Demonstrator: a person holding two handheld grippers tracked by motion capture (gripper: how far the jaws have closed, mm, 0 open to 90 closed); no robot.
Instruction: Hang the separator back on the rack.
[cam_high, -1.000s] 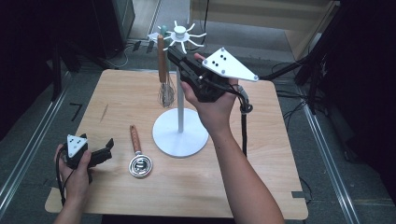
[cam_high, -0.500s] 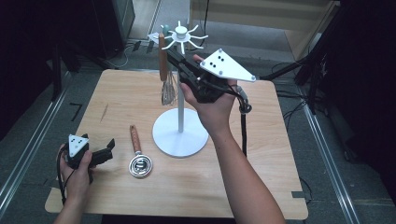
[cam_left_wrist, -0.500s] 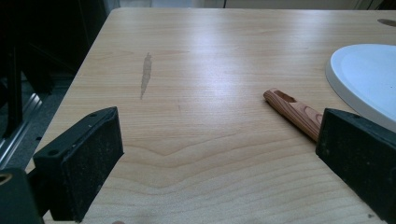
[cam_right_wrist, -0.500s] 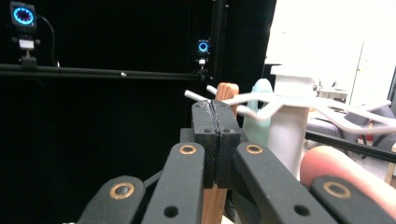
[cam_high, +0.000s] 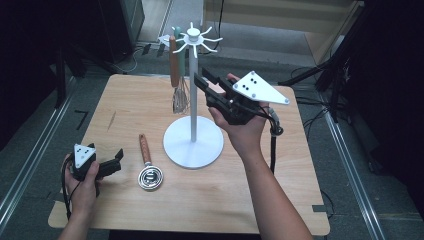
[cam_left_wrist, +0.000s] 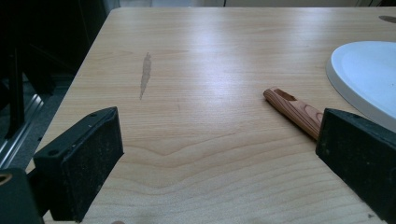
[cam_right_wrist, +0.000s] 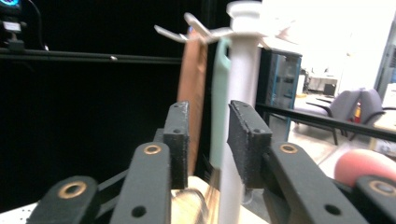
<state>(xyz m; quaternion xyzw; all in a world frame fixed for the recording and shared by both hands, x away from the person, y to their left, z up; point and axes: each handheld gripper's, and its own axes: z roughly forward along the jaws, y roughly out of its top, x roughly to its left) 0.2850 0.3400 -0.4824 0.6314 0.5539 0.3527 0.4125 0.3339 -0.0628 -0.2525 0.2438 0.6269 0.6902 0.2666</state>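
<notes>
Tongs (cam_high: 114, 162) rest on pale wooden table (cam_high: 260, 200).

Right gripper view – whisk (cam_right_wrist: 191, 205) blurred and low behind the jaws, wires unreadable. Left gripper view – wooden handle (cam_left_wrist: 293, 111) runs behind the right jaw, its far end hidden; white stand base (cam_left_wrist: 364, 74) cut off by the right edge.
</notes>
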